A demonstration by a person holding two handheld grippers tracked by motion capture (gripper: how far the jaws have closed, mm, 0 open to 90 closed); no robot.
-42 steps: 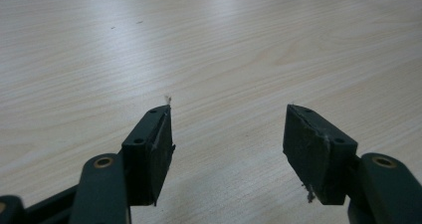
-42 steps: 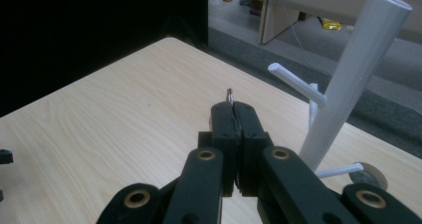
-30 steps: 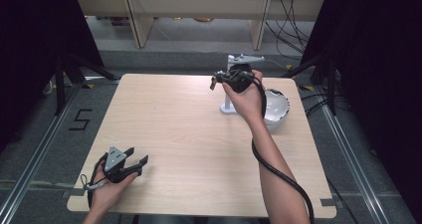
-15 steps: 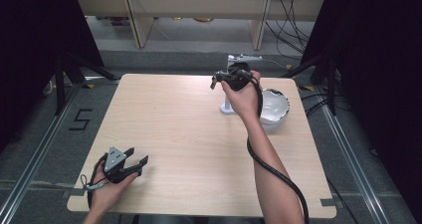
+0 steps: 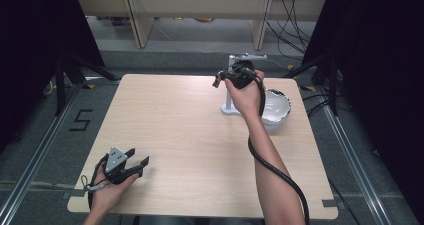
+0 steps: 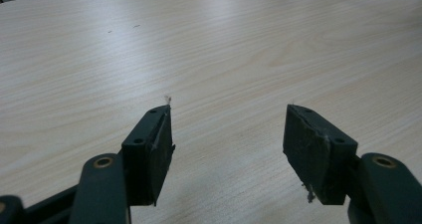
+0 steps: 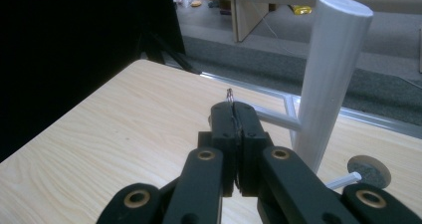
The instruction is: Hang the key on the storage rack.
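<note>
My right gripper (image 5: 218,80) is held above the far right part of the table (image 5: 175,125), next to a white stand (image 5: 229,87) with thin side pegs. In the right gripper view its jaws (image 7: 233,109) are pressed together on a small thin metal ring (image 7: 229,93) that pokes out at their tips. The stand's post (image 7: 331,84) rises just right of the jaws, with one peg (image 7: 273,117) behind them. My left gripper (image 5: 139,157) rests low near the front left corner. Its jaws (image 6: 229,134) stand wide apart over bare wood, with nothing between them.
A white bowl (image 5: 277,107) sits at the table's right edge, just behind the right forearm. The right gripper's black cable (image 5: 275,167) trails down along that arm. A shelf unit (image 5: 200,5) stands on the floor beyond the table's far edge.
My right gripper has risen very slightly beside the stand. The left gripper has stayed where it was.
</note>
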